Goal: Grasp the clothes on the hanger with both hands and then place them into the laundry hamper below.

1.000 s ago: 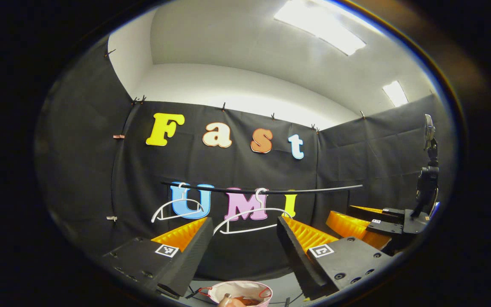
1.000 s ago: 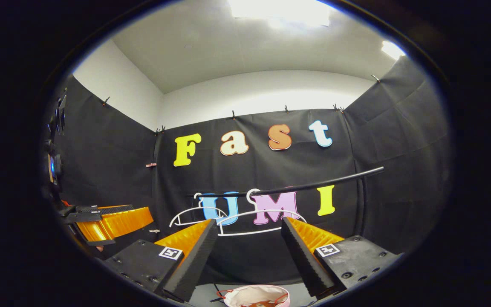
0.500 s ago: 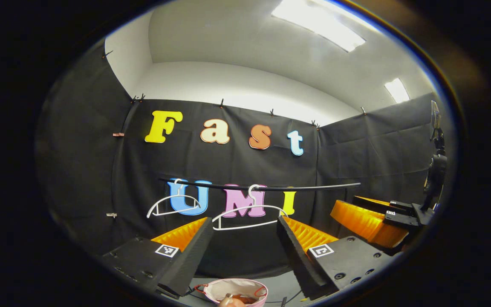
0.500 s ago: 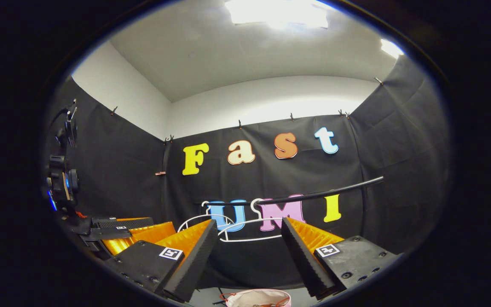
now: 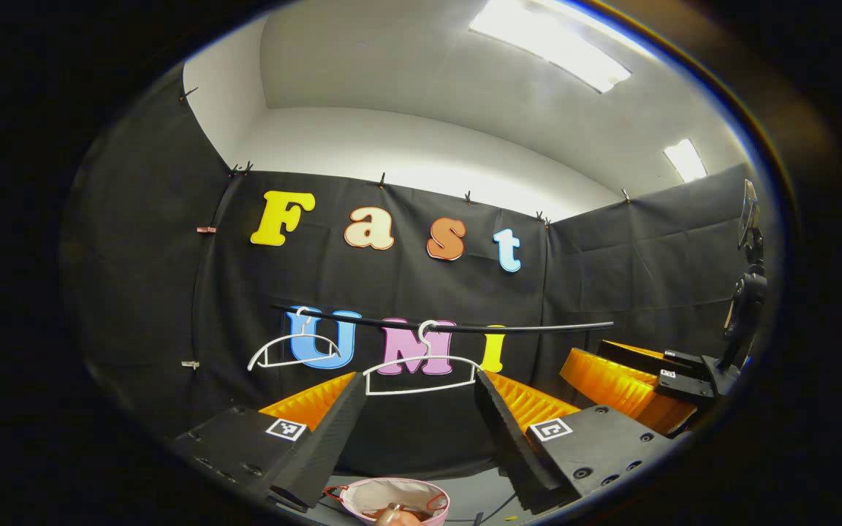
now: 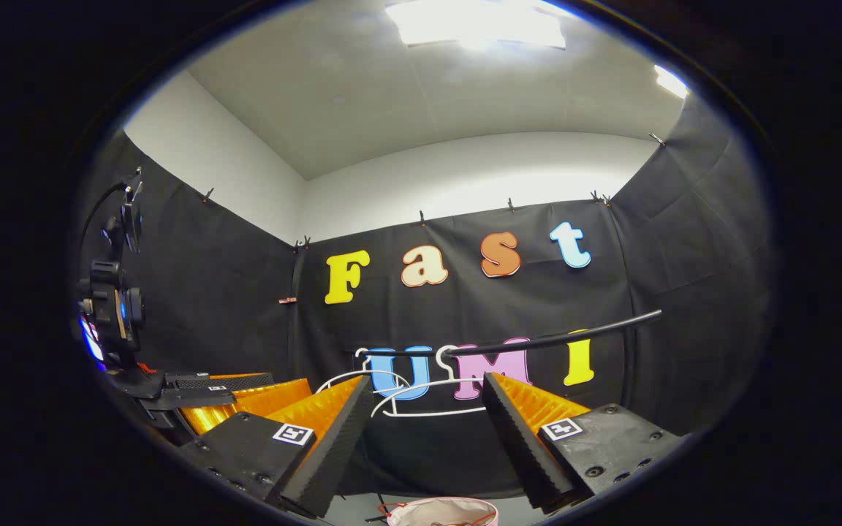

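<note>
Facing bare hangers [image 5: 421, 369], left gripper [image 5: 417, 431] gapes, level.

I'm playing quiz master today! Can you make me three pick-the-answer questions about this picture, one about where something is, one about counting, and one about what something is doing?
1. Where is the laundry hamper?
A. Low down, below the rail
B. On top of the rail
C. Clipped to the booth wall

2. How many hangers are on the rail?
A. One
B. Two
C. Four

3. What state are the hangers in?
A. Both bare
B. Both holding shirts
C. One holding a towel

Answers:
1. A: the left gripper view shows the hamper at the bottom, under the rail, between the fingers of the left gripper.
2. B: one white hanger hangs beside another white hanger.
3. A: both are empty wire shapes, and something brownish, likely clothes, lies in the hamper. The right gripper is open and holds nothing too.
</note>
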